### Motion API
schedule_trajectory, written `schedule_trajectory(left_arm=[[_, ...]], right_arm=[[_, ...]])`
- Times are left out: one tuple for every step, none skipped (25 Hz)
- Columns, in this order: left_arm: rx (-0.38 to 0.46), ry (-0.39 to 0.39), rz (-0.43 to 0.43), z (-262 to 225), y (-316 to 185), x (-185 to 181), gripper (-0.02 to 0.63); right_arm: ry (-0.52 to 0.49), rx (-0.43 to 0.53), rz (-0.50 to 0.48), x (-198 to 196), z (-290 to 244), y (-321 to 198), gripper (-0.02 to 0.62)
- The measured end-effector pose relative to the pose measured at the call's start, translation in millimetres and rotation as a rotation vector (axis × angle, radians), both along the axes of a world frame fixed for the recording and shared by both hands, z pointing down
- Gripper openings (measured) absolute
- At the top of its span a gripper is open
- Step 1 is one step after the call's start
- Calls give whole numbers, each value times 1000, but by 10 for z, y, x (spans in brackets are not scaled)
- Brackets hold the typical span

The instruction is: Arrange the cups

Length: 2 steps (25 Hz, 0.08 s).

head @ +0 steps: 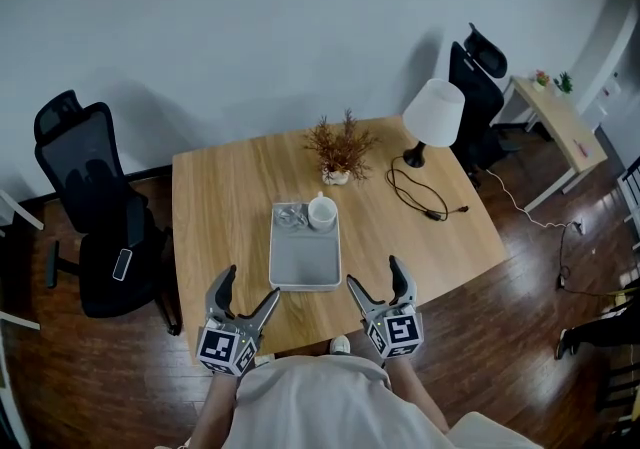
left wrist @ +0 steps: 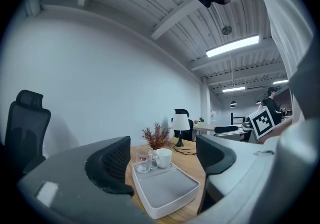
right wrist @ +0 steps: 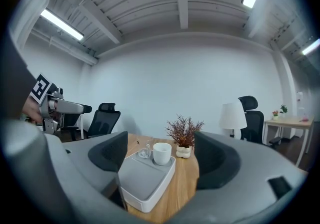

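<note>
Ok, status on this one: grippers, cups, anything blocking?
Open and empty: left gripper, right gripper. At the far end of the tray: white cup, glass cup, side by side. Nothing blocking.

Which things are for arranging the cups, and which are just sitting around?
For the job:
- white mug
- clear glass cup
- gray tray that both stand in

Just sitting around:
- dried plant in a small vase
- white table lamp
- black cable
- black office chair beside the wooden table

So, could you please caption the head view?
Open, the left gripper and right gripper face a grey tray holding white cup and glass cup.
</note>
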<state>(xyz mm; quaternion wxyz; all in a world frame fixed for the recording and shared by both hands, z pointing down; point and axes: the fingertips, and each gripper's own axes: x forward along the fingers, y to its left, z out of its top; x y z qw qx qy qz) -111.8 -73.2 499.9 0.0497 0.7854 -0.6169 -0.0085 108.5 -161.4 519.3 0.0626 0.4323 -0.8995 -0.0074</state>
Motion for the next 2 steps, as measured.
schedule_trajectory(left_arm=[[0,3,0,-3,1,15,405],[0,6,1,-6,1,31,405]], right_arm=[[4,-2,4,23,10,-7,431],[8,-3,7,45,22,-14,431]])
